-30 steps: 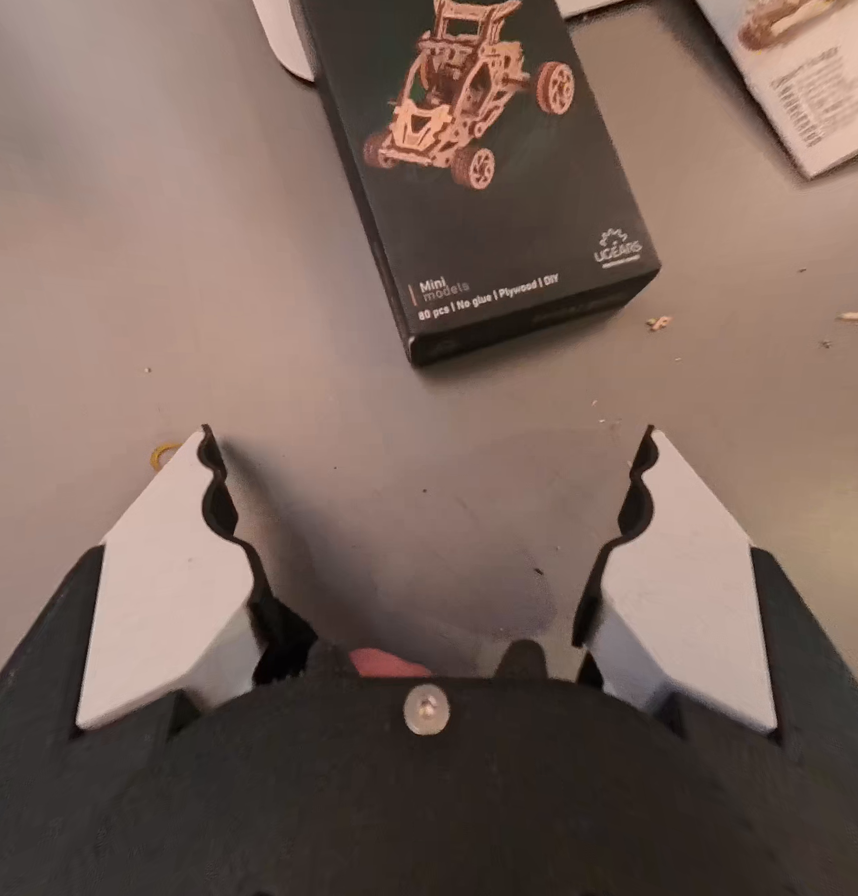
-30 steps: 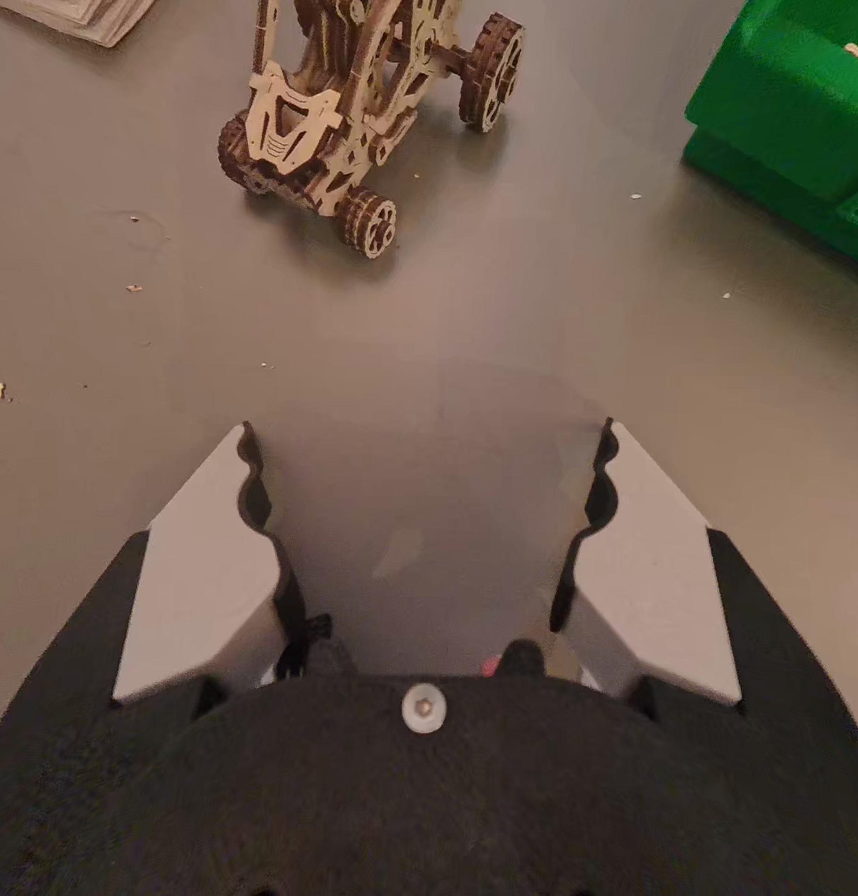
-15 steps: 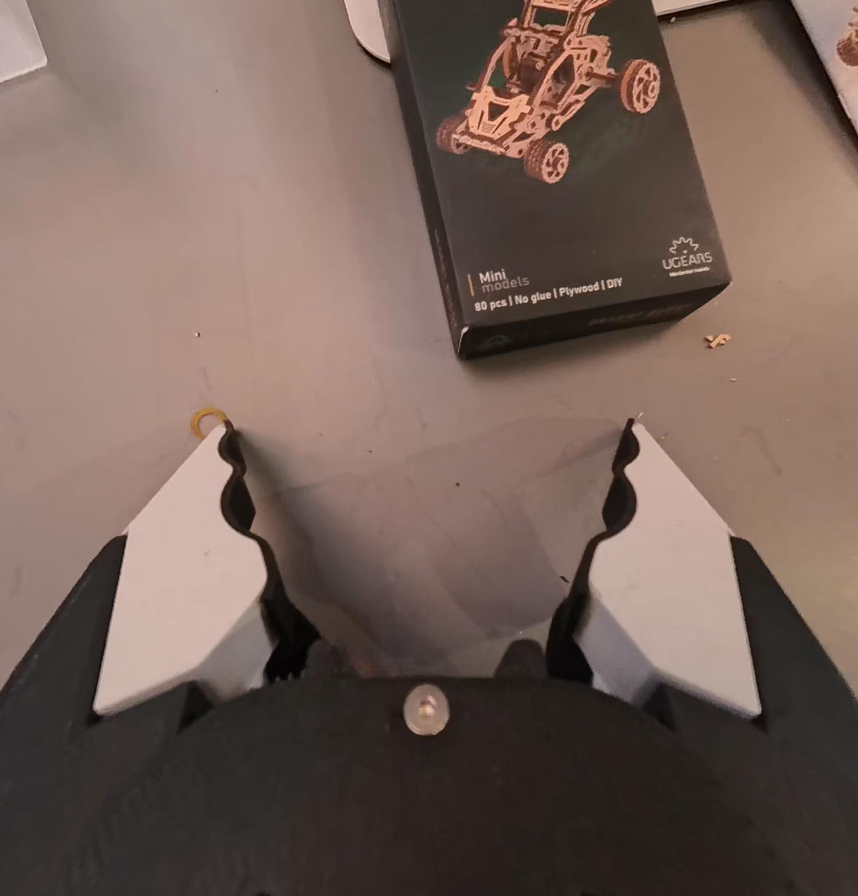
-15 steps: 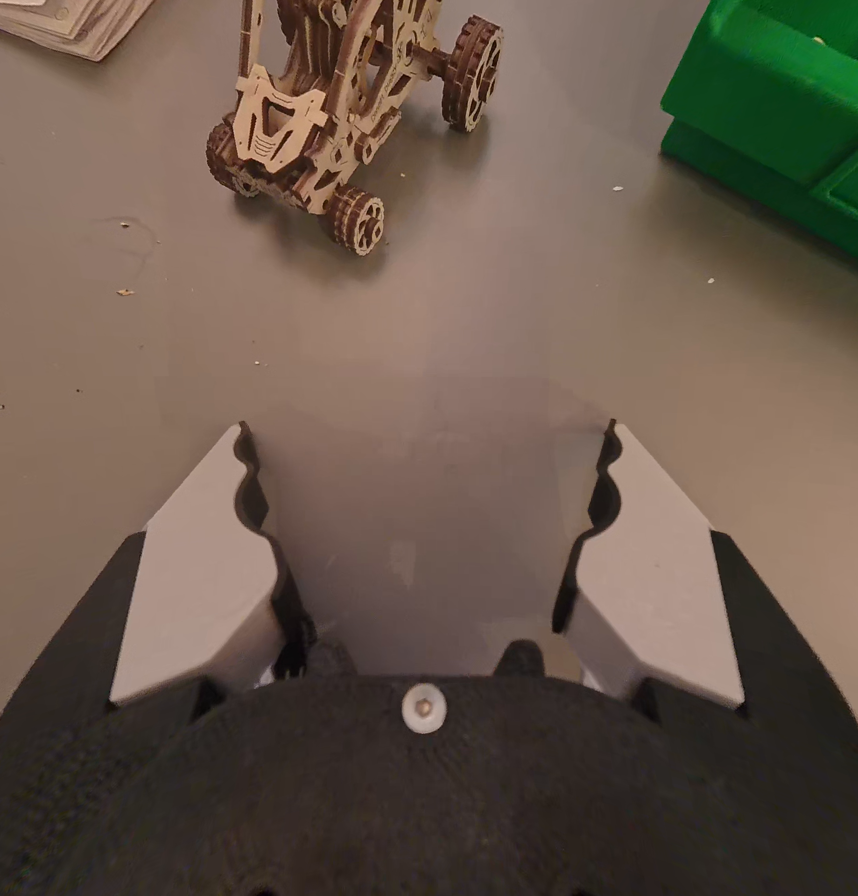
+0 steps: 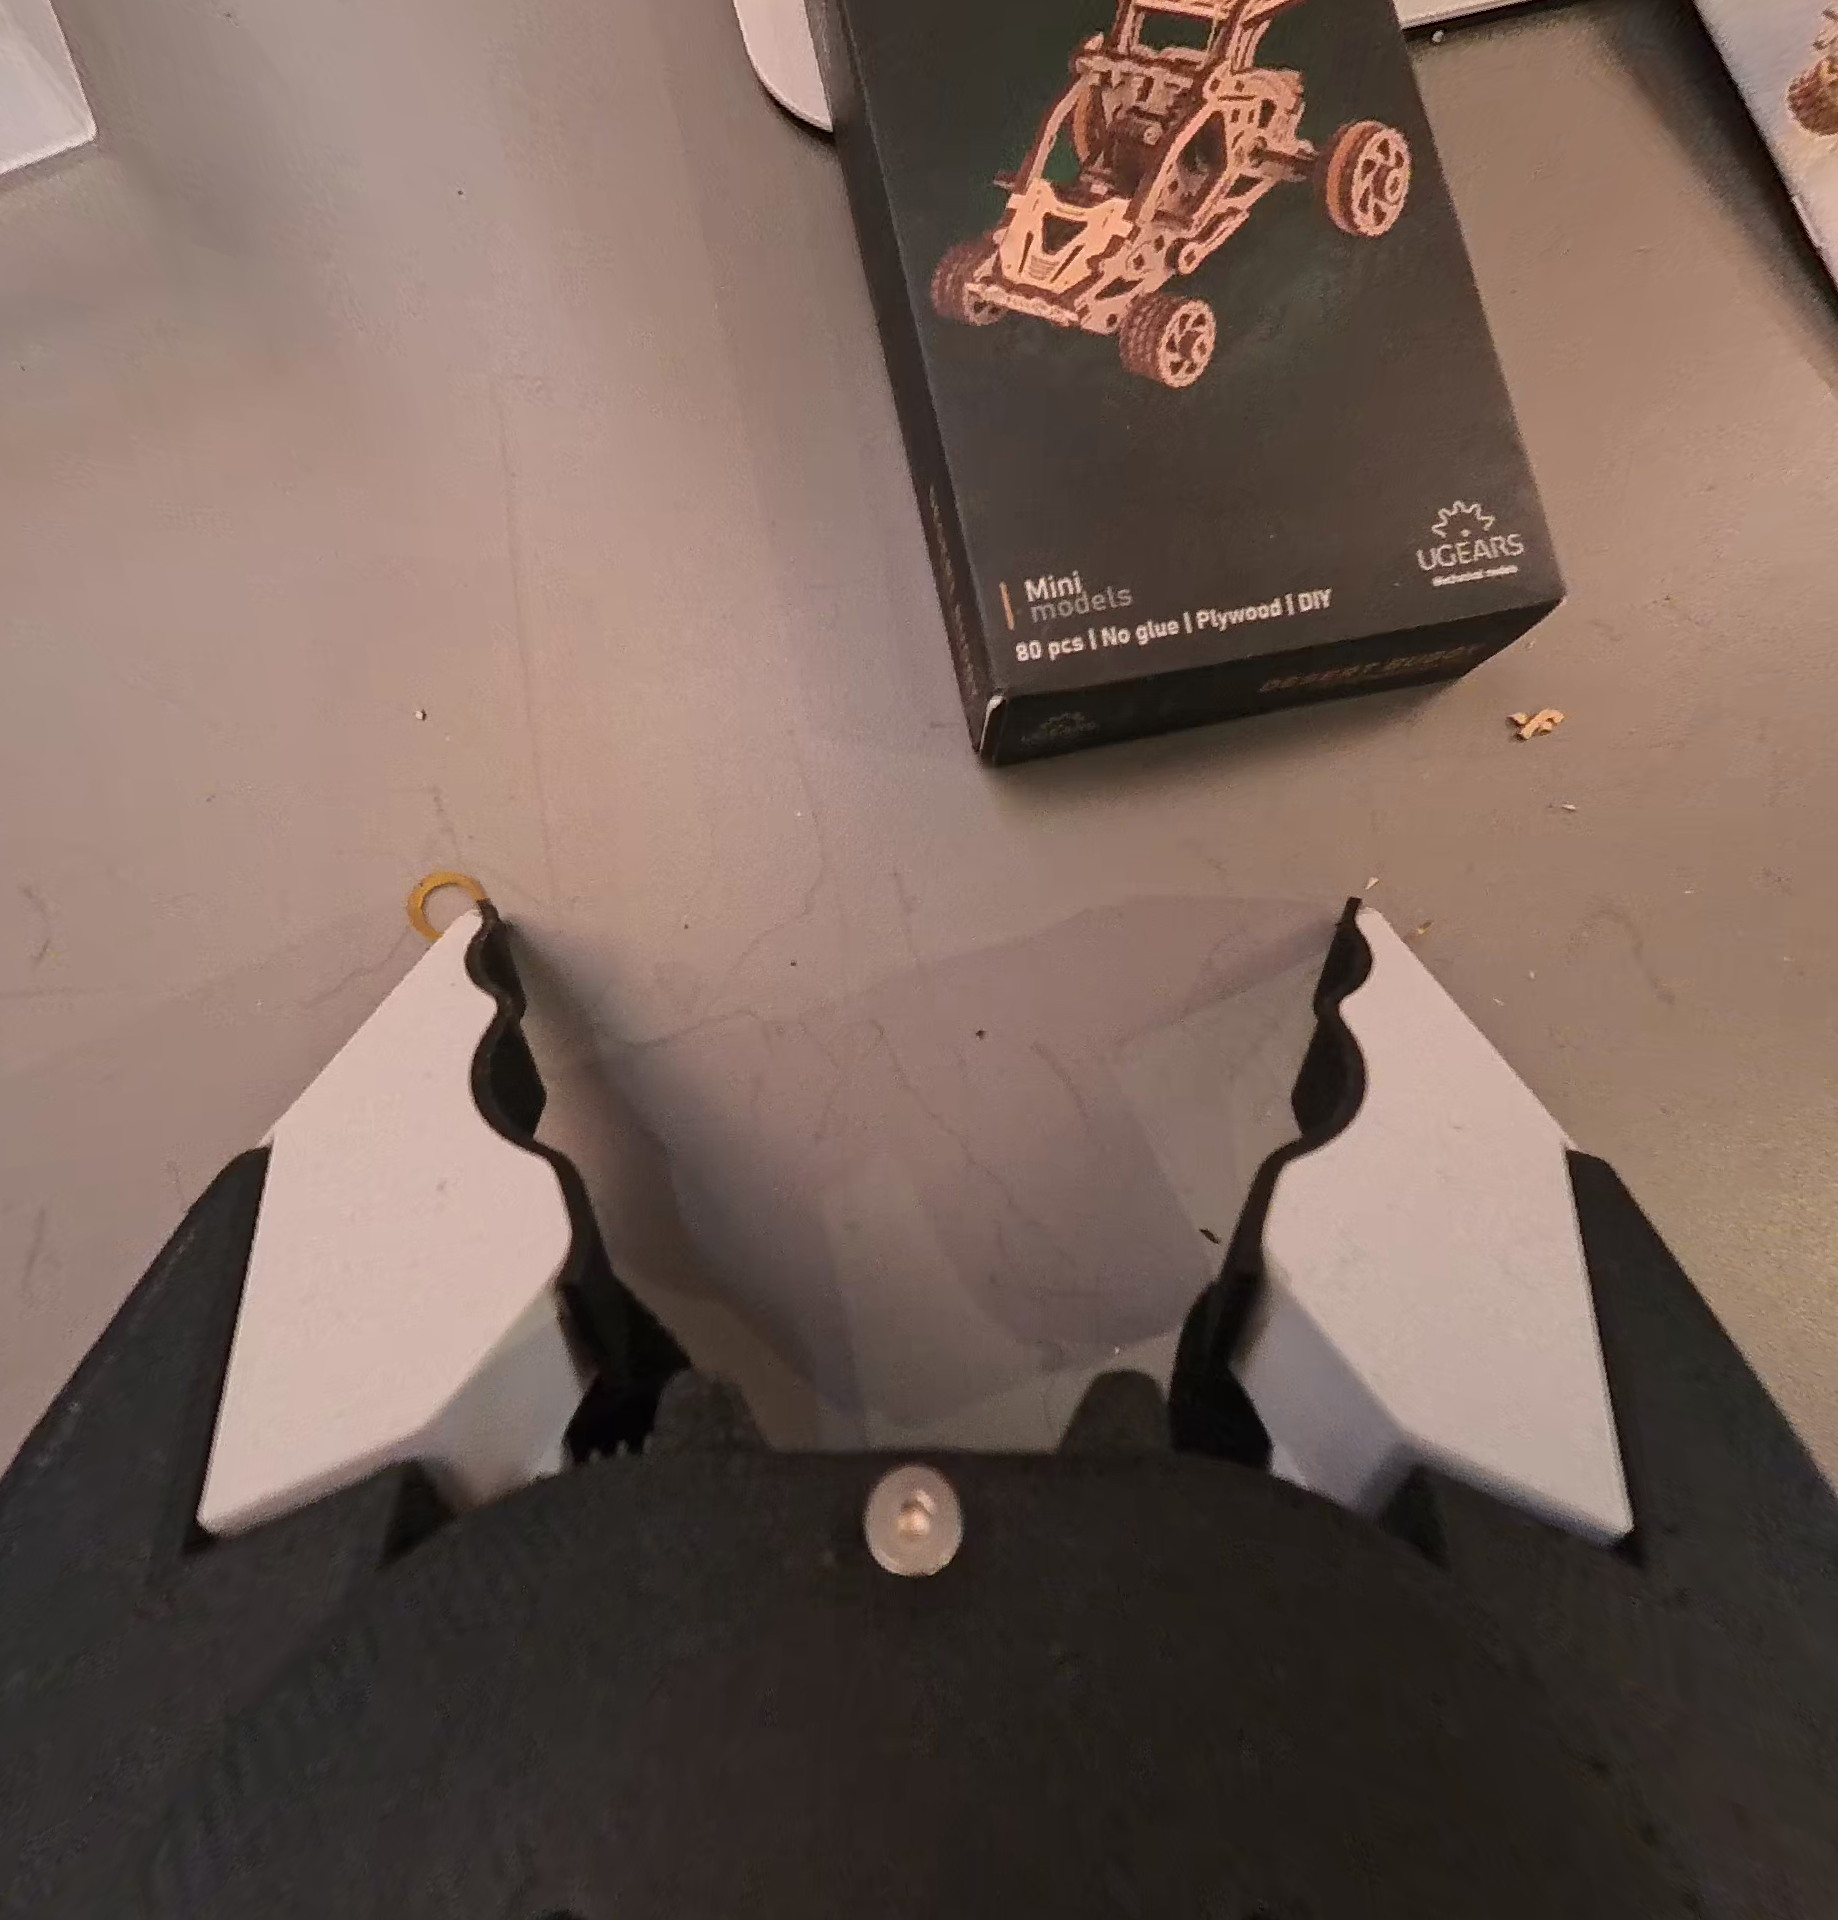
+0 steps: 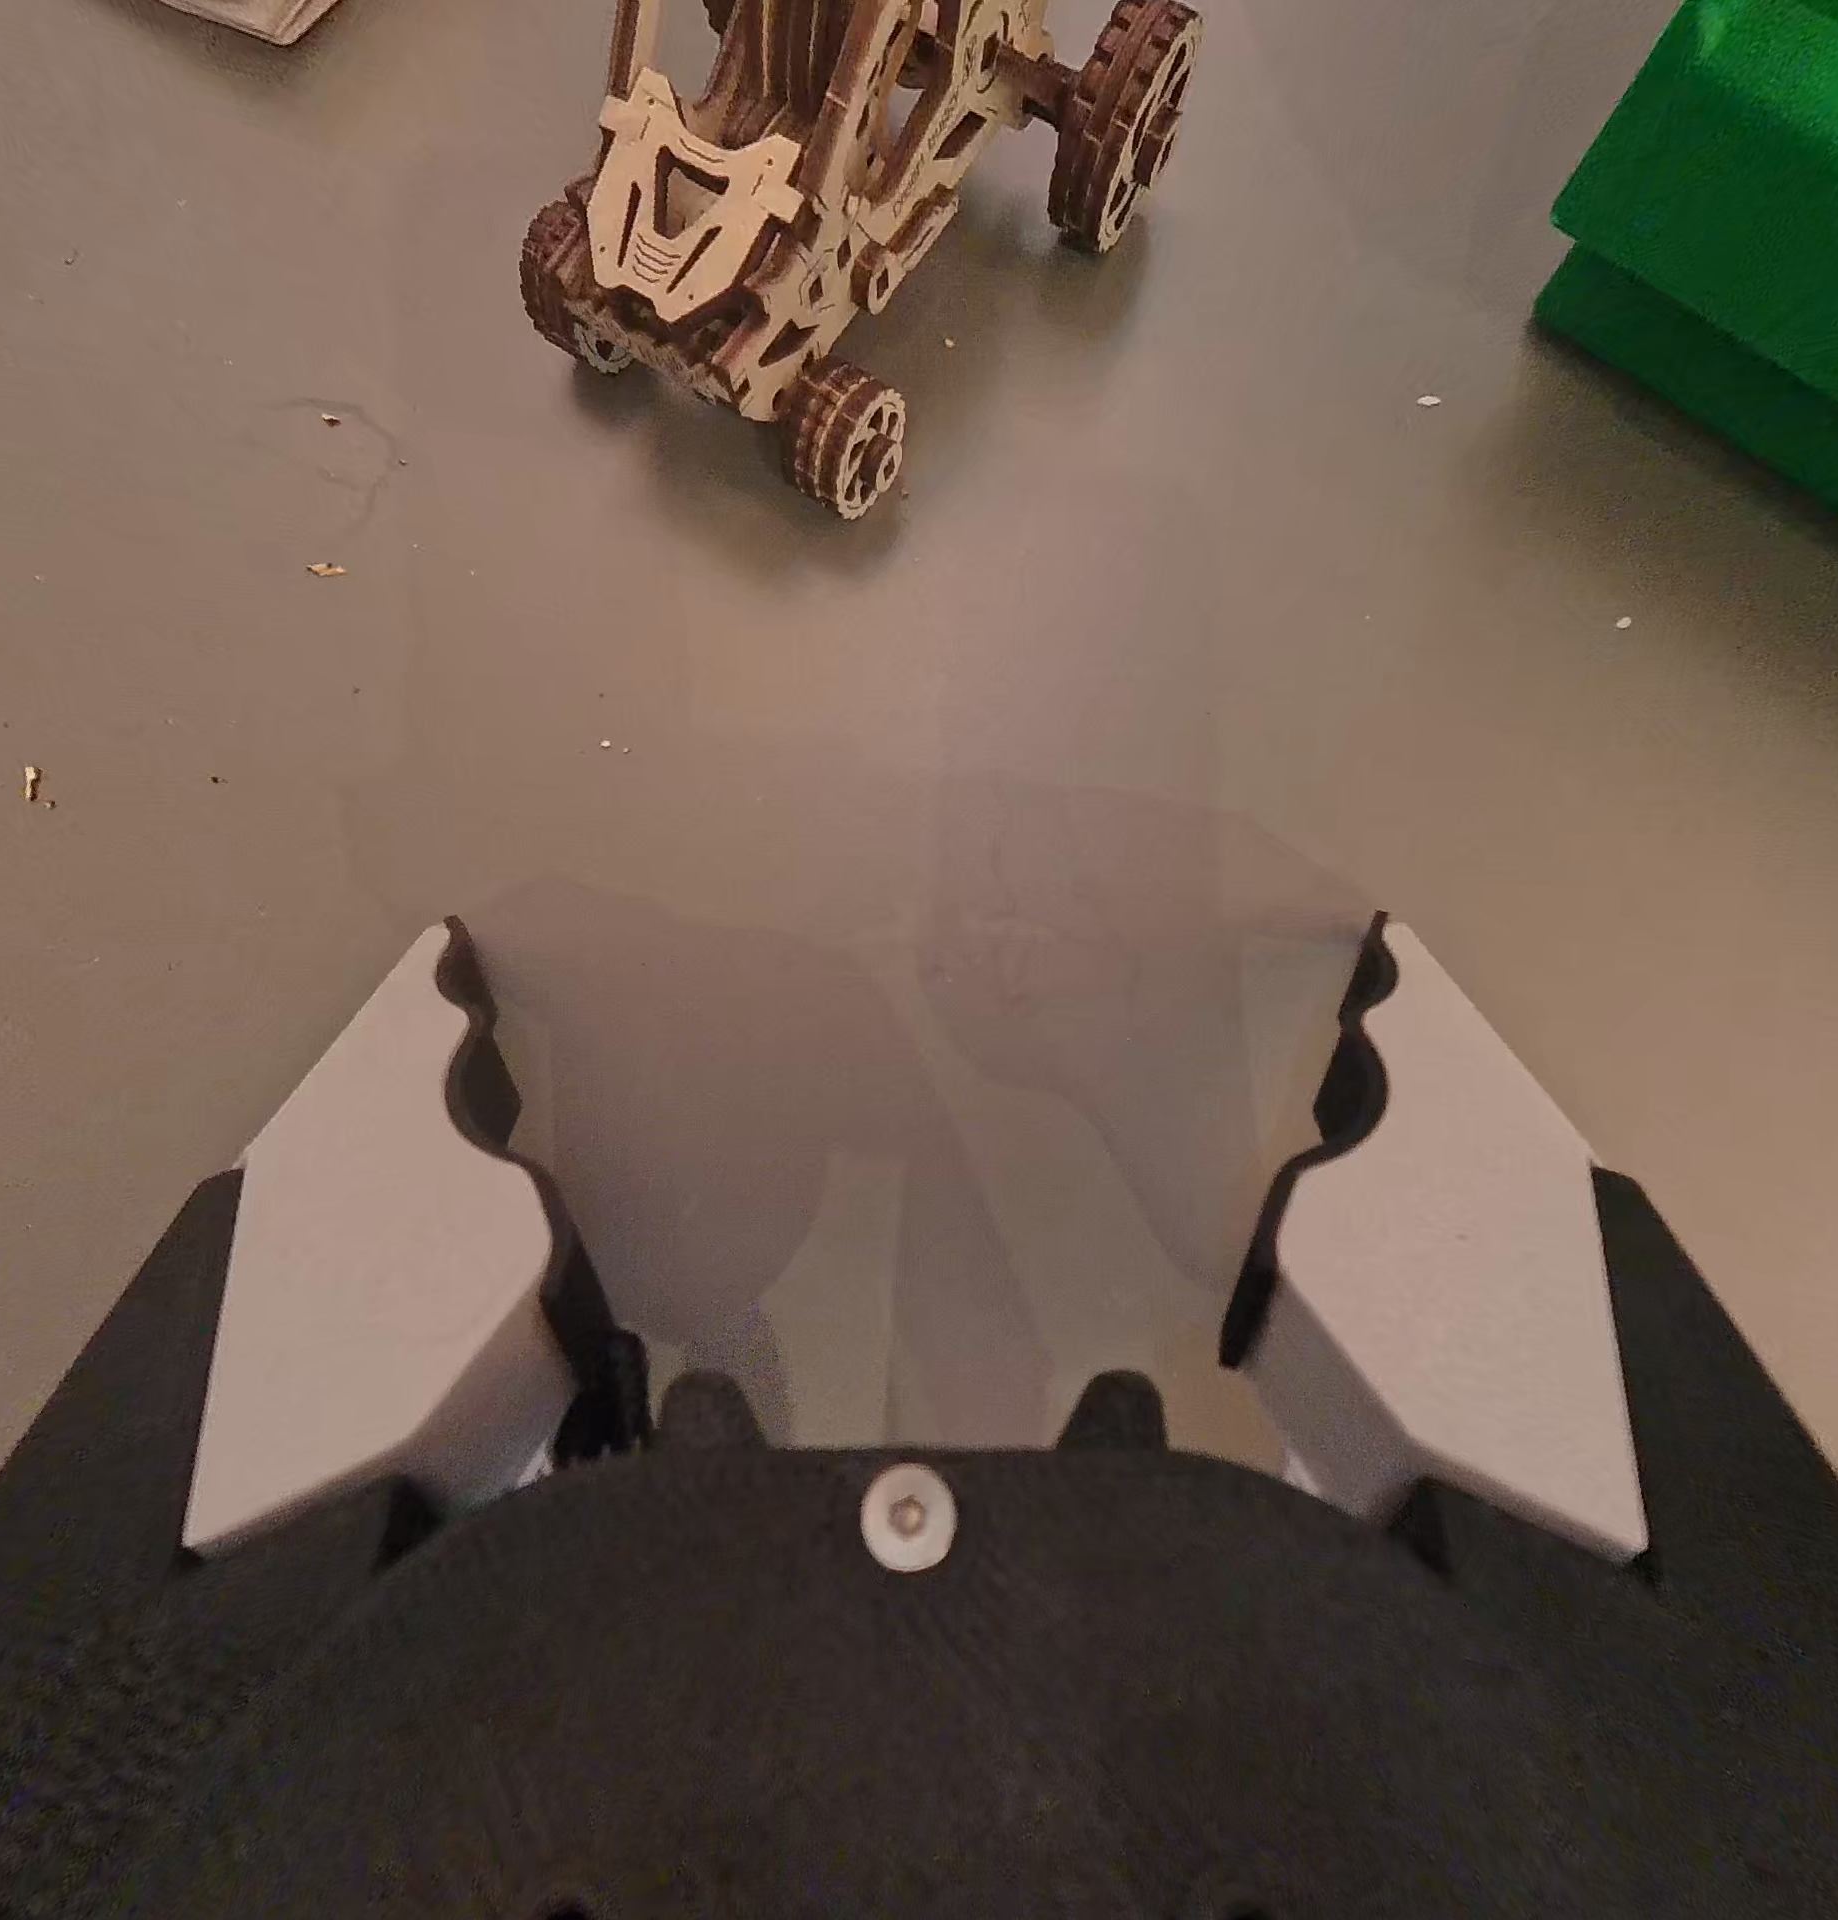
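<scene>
My left gripper [image 5: 920, 914] is open and empty above a grey table [image 5: 375, 520]. A black box with a picture of a wooden buggy [image 5: 1185, 364] lies flat ahead and to the right of it. A small yellow ring [image 5: 439, 902] lies on the table just beyond the left fingertip [image 5: 447, 987]. My right gripper [image 6: 915, 925] is open and empty above the same grey surface. A wooden model buggy [image 6: 832, 239] stands ahead of it, nose toward me, tilted up at the rear. Both grippers are apart from these things.
A green plastic bin [image 6: 1746, 270] stands at the right in the right wrist view. A printed booklet [image 5: 1819, 145] lies at the far right and a white object [image 5: 790, 62] behind the box in the left wrist view. Small wood crumbs [image 5: 1533, 722] dot the table. The left tips stand about 9 cm off the wooden buggy [image 5: 1185, 364].
My left gripper has shifted left, so the box sits further right and the yellow ring now shows at the left fingertip. The right gripper has moved a little closer to the buggy.
</scene>
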Available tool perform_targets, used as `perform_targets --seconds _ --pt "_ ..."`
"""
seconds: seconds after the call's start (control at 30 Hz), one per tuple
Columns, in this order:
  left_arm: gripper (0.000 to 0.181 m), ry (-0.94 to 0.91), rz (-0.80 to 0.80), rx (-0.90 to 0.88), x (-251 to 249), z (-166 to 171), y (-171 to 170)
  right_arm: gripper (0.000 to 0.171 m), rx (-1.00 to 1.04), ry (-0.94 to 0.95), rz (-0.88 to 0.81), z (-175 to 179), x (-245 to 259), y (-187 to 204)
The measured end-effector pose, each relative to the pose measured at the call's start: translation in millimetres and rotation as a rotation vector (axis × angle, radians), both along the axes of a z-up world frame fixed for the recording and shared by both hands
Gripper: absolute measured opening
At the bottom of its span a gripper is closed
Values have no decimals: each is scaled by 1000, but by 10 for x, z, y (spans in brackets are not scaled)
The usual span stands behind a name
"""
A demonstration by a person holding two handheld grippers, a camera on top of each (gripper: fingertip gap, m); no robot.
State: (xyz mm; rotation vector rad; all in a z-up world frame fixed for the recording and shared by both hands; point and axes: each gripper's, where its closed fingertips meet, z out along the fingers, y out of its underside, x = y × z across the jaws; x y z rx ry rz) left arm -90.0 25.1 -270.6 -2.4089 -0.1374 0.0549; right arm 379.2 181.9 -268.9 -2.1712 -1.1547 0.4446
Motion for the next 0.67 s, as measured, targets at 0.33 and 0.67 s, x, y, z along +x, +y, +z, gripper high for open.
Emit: perform_targets --seconds 0.33,0.67 --pt "150 -1 4 -6 4 -8 21 154 -3 0 -4 -3 2 11" --pt "153 -2 57 -11 5 -16 14 154 3 0 -147 -1 26 40"
